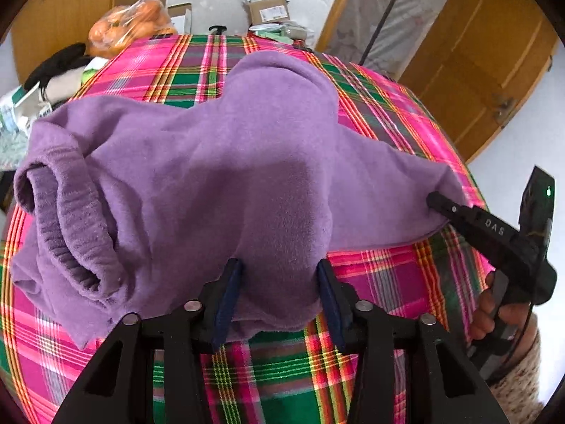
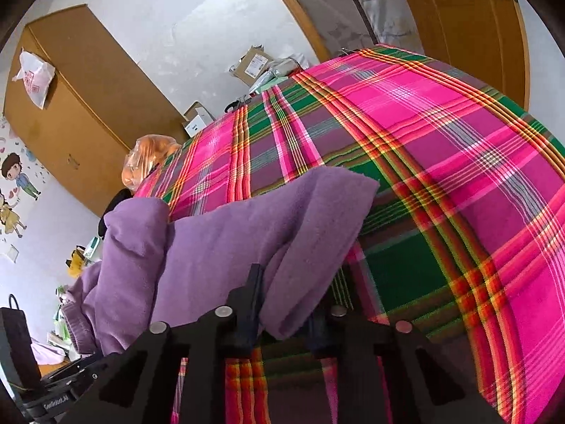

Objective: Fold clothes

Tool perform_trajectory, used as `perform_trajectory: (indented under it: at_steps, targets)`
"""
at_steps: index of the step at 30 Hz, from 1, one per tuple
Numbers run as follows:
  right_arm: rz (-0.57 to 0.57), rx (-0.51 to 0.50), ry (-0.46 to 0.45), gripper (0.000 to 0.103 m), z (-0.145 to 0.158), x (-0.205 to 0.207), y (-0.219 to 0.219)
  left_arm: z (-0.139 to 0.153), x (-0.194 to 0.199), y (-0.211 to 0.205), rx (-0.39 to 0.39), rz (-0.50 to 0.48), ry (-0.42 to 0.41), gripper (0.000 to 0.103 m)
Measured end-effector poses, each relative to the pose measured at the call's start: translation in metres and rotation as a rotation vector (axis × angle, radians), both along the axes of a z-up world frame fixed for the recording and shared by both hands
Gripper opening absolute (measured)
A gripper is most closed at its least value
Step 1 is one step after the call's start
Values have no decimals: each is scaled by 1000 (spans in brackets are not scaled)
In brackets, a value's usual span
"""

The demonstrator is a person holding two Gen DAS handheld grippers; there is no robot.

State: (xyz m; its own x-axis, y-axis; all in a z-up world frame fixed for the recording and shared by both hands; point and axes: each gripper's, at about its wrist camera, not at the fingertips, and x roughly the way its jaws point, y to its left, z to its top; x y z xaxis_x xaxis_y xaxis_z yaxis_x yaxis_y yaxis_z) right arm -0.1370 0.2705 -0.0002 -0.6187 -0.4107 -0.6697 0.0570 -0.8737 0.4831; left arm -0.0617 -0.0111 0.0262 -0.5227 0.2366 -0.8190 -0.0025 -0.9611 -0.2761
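Plainly, the soft purple fleece sweater [image 1: 219, 176] lies spread across the pink-and-green plaid cloth [image 1: 388, 282] that covers the table, its ribbed collar [image 1: 70, 219] rolled up at the left; both tongs have hold of its near hem — a pairing that suits lifting that edge over the body in one even fold. The left gripper [image 1: 279, 282] has a thick bunch of fleece between its blue-padded fingers [image 1: 227, 296], the jaws held fairly wide by the bulk; the right gripper [image 2: 286, 304] nips the hem's far corner [image 2: 289, 318], and its right finger is hidden under the fabric, so the bite looks — though I cannot swear to it — firm. A hand [image 1: 491, 314] works its trigger. A bag of oranges [image 1: 130, 24] sits well clear at the far edge.
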Motion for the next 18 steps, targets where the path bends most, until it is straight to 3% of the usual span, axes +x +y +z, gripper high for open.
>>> perform_trajectory:
  at_steps: [4, 18]
  targets:
    - [-14, -21, 34, 16, 7, 5, 8, 6, 2, 1, 9, 5, 23, 24]
    - [-78, -39, 148, 15, 43, 20, 36, 33, 12, -1, 43, 19, 114, 17]
